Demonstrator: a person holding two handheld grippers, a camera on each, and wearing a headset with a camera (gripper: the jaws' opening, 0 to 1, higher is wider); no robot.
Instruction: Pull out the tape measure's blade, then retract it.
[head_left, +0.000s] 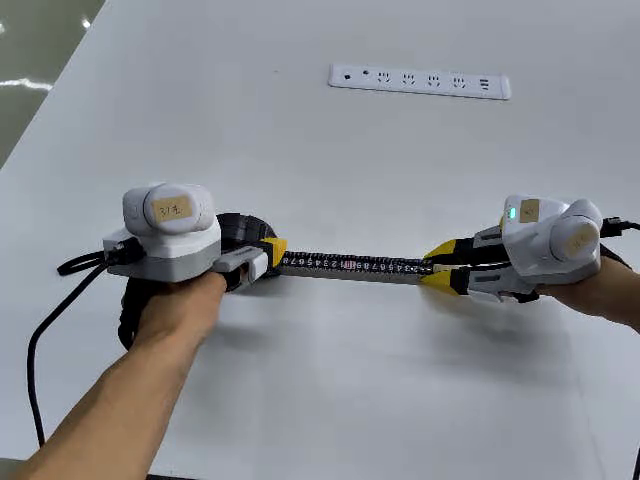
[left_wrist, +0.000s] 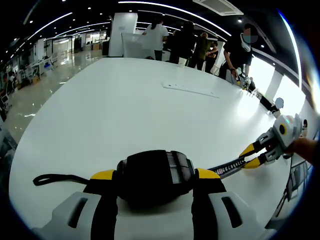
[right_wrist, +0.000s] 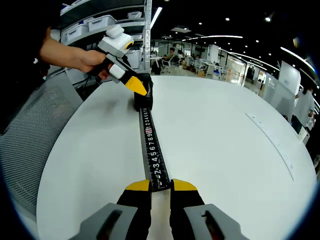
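The left tongs (head_left: 265, 255) are spread about as wide as the black tape measure (head_left: 240, 232) and clamp it from both sides. In the left gripper view the two yellow tips of the left tongs (left_wrist: 155, 175) press against the flanks of the tape measure (left_wrist: 155, 179), and a black strap (left_wrist: 55, 178) trails from it across the surface (left_wrist: 125, 115). The tape measure sits toward the surface's (head_left: 350, 390) left edge; whether it rests on the surface or is held just above it cannot be told.

The blade (head_left: 355, 265) is drawn out and runs straight to the right, to the right tongs (head_left: 438, 266). These are nearly closed, with only a narrow slit between the tips, and pinch the blade's free end. In the right gripper view the right tongs (right_wrist: 161, 186) grip the end of the blade (right_wrist: 151, 150), whose numbers run away toward the tape measure (right_wrist: 144, 97).

A white power strip (head_left: 420, 80) lies well apart from both, toward the far edge.
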